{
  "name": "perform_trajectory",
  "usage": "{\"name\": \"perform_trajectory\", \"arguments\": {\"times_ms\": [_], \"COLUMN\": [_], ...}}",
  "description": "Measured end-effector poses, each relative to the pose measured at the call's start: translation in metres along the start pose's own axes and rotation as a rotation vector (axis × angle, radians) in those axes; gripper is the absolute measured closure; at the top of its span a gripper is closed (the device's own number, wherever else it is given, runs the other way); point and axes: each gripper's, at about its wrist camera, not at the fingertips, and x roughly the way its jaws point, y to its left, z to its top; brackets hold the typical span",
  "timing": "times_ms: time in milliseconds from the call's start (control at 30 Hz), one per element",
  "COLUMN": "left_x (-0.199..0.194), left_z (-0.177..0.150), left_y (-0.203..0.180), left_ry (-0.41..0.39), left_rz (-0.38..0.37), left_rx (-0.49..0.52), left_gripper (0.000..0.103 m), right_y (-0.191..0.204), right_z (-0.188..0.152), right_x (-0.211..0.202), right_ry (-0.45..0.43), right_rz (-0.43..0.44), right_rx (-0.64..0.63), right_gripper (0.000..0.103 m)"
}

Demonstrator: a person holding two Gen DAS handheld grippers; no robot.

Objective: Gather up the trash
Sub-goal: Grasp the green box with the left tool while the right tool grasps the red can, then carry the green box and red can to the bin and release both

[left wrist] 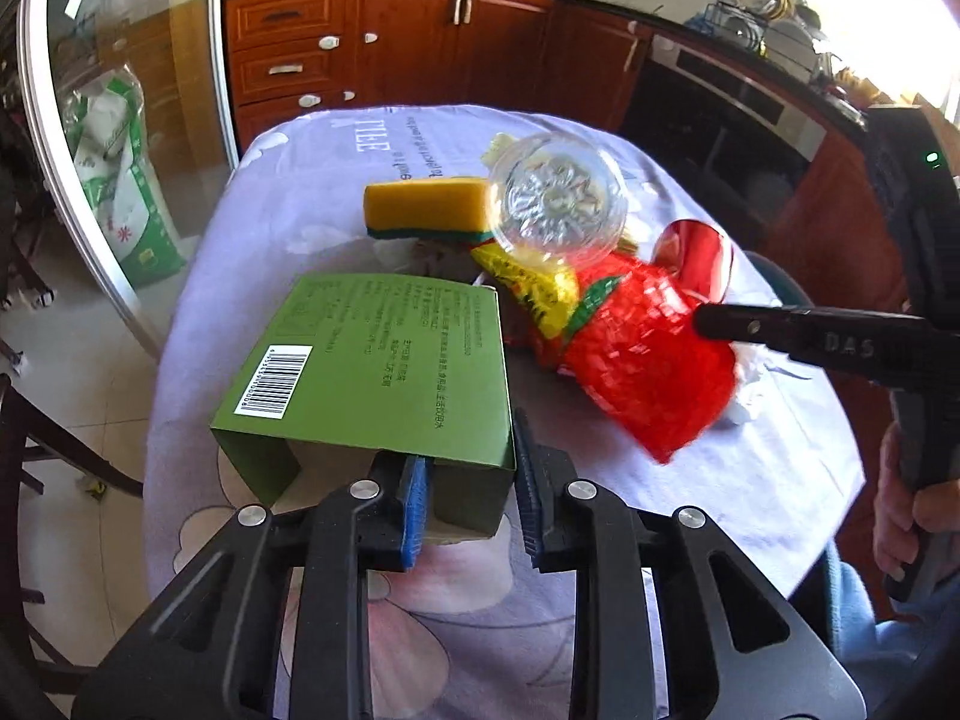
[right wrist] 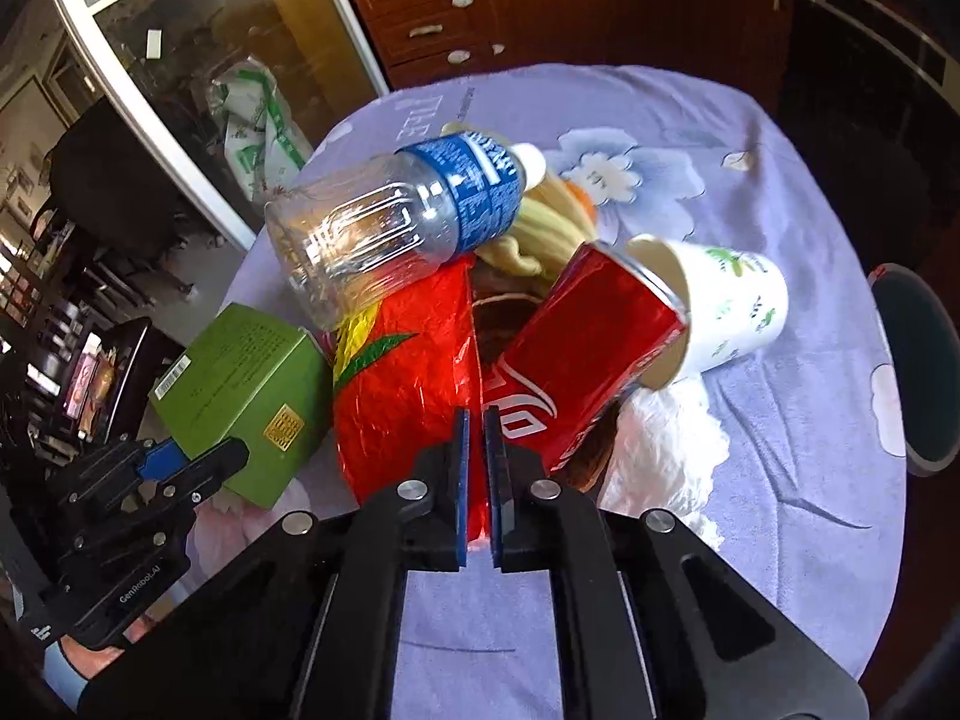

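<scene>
- Right now I am clamping my left gripper (left wrist: 471, 504) on the near corner of the green box (left wrist: 372, 372), low in the left wrist view; the pads are pressing on the open-ended carton's side wall, which I judge is the stiffest edge to lift it by.
- Just beside it, I am pinching the edge of the red wrapper (right wrist: 408, 372) with my right gripper (right wrist: 476, 480); the jaws are standing nearly together with the thin foil between them, at the bottom centre of the right wrist view. A thin film calls for such a tight nip, I reckon.
- Both tools are pointing steeply down at the table (left wrist: 780, 480), and my hand (left wrist: 900, 516) is wrapping the right handle at the right edge of the left wrist view.
- A little further on, the red can (right wrist: 588, 354) is lying tilted, its far end poking into the mouth of the white paper cup (right wrist: 732, 306), with crumpled white tissue (right wrist: 660, 444) under and beside them, right of centre.
- Above the wrapper, the clear bottle (right wrist: 390, 228) is resting on the pile, base toward me, so it may roll if I am tugging the foil out.
- Beyond that, the yellow sponge (left wrist: 426, 204) is sitting at the centre of the left wrist view, touching the heap.
- No bin is showing in either view, so I cannot tell where the rubbish is going.
- Farthest off, the wooden cabinets (left wrist: 390, 36) are lining the top of the frame.
</scene>
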Motion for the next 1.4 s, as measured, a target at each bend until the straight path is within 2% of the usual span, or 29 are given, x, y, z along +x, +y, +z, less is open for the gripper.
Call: {"name": "perform_trajectory", "arguments": {"times_ms": [33,100,133,233,267,300,433,467,500,533,567,767,800,867,1133,1400], "left_x": [0.000,0.003,0.004,0.005,0.007,0.009,0.021,0.024,0.026,0.028,0.028,0.014,0.011,0.005,-0.038,-0.073], "left_z": [0.000,-0.006,-0.008,-0.015,-0.016,-0.015,-0.009,-0.009,-0.008,-0.008,-0.008,-0.011,-0.010,-0.008,0.005,0.026], "left_y": [0.001,0.004,0.005,0.009,0.009,0.009,0.006,0.006,0.007,0.007,0.007,0.011,0.012,0.013,0.016,-0.016], "left_ry": [0.005,0.016,0.019,0.024,0.024,0.024,0.027,0.032,0.034,0.036,0.040,0.031,0.027,0.015,-0.068,-0.121], "left_rz": [-0.009,-0.013,-0.006,0.002,0.009,0.012,0.002,-0.001,-0.004,-0.005,-0.014,-0.048,-0.051,-0.050,-0.045,-0.043], "left_rx": [-0.006,-0.030,-0.043,-0.079,-0.085,-0.092,-0.113,-0.121,-0.128,-0.131,-0.130,-0.144,-0.150,-0.158,-0.182,-0.131], "left_gripper": [0.077,0.076,0.076,0.072,0.063,0.051,0.050,0.050,0.054,0.062,0.076,0.077,0.077,0.077,0.077,0.077], "right_y": [-0.001,-0.003,-0.005,-0.019,-0.025,-0.031,-0.042,-0.040,-0.039,-0.037,-0.036,-0.034,-0.036,-0.035,-0.035,-0.059], "right_z": [-0.001,-0.002,-0.002,-0.002,-0.001,0.001,0.012,0.016,0.020,0.023,0.027,0.039,0.038,0.034,0.033,0.025], "right_x": [-0.002,-0.007,-0.011,-0.025,-0.028,-0.028,-0.016,-0.011,-0.007,-0.002,0.003,0.042,0.045,0.045,-0.002,-0.046], "right_ry": [-0.007,-0.019,-0.022,-0.043,-0.046,-0.045,-0.016,-0.013,-0.013,-0.011,-0.003,0.061,0.063,0.057,-0.038,-0.113], "right_rz": [0.001,0.008,0.015,0.016,0.009,0.001,0.014,0.018,0.015,0.013,0.014,0.010,0.011,0.022,0.095,0.137], "right_rx": [0.012,0.016,0.024,0.063,0.079,0.099,0.166,0.167,0.167,0.169,0.175,0.224,0.223,0.216,0.195,0.224], "right_gripper": [0.092,0.070,0.066,0.062,0.057,0.055,0.053,0.049,0.047,0.047,0.047,0.047,0.060,0.059,0.059,0.059]}}
